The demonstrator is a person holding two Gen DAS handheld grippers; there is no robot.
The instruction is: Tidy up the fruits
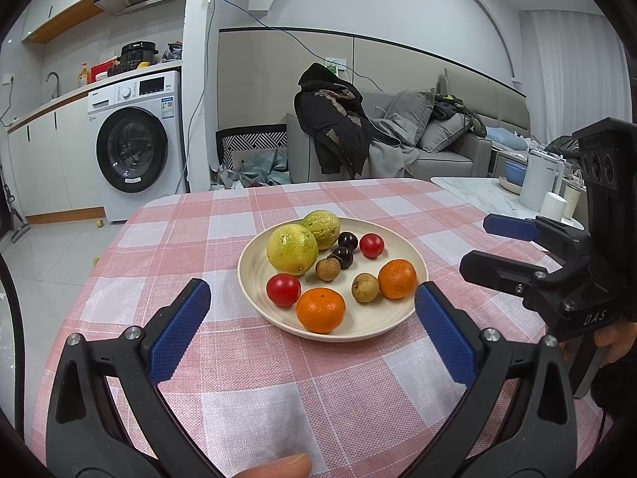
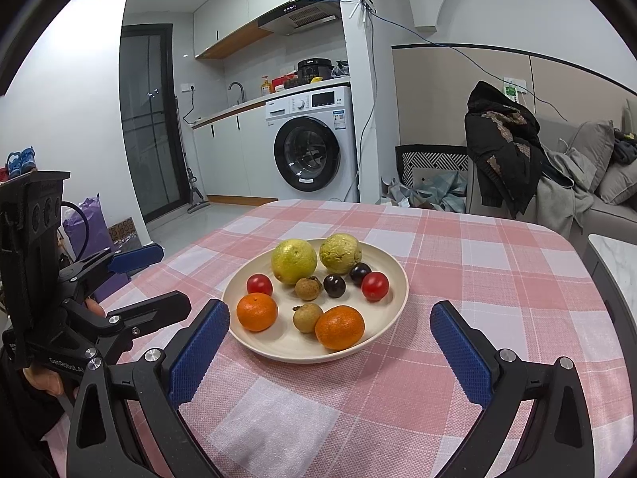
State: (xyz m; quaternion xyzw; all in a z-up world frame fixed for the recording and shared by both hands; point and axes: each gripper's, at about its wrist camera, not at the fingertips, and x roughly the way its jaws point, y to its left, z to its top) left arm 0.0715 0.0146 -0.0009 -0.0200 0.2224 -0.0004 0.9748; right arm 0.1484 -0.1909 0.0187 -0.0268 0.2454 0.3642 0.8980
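Already the fruit sits paired by kind on the cream plate (image 1: 392, 320) mid-table (image 2: 497, 279): tangerines (image 1: 320, 310) nearest, lemons (image 1: 292, 249) behind. Left tongs (image 1: 312, 292) and right tongs (image 2: 330, 318) hang spread wide and empty, flanking the plate's near rim, seemingly poised to pick.

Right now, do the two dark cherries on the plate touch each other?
Apart. The right wrist view shows pale plate between the two dark cherries.
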